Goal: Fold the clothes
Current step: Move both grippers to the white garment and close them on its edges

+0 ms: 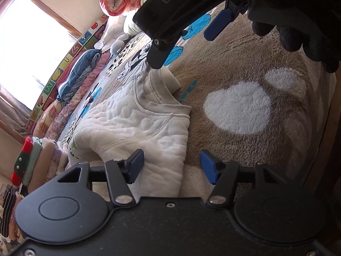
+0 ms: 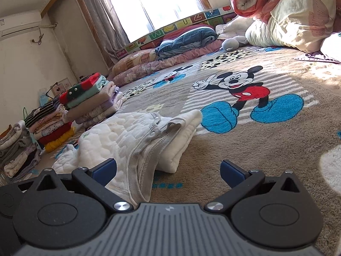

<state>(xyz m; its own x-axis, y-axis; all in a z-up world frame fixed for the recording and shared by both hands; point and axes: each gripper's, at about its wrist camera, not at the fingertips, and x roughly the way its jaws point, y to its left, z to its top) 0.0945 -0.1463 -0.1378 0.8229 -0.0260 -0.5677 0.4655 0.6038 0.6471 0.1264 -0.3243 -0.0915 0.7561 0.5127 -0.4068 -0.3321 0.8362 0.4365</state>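
Several neat stacks of folded clothes [image 2: 89, 98] stand along the left edge of the cartoon-print blanket [image 2: 266, 149], so a good share of the pile looks already done. The piece in hand now is a white quilted baby top [image 2: 132, 136], lying on the blanket just in front of those stacks. It looks partly folded: in the right wrist view one side lies doubled over as a thick flap near the grey-trimmed neckline, while the lower left part is loose and rumpled. It is not yet a tidy packet, and I judge at least one more fold is needed before it can join the stacks.

The left gripper [image 1: 171, 166] has its jaws standing partly apart, with the near corner of the top between the blue pads; the left pad lies against the cloth, the right pad sits clear over the blanket, so nothing is pinched. The right gripper [image 2: 168, 170] stands wide; the neckline edge lies between its pads, close to the left one, not gripped. In the left wrist view it hovers at the collar with a black-gloved hand [image 1: 298, 27] behind it.

No unfolded heap of further clothes is in view, so how many remain I cannot tell
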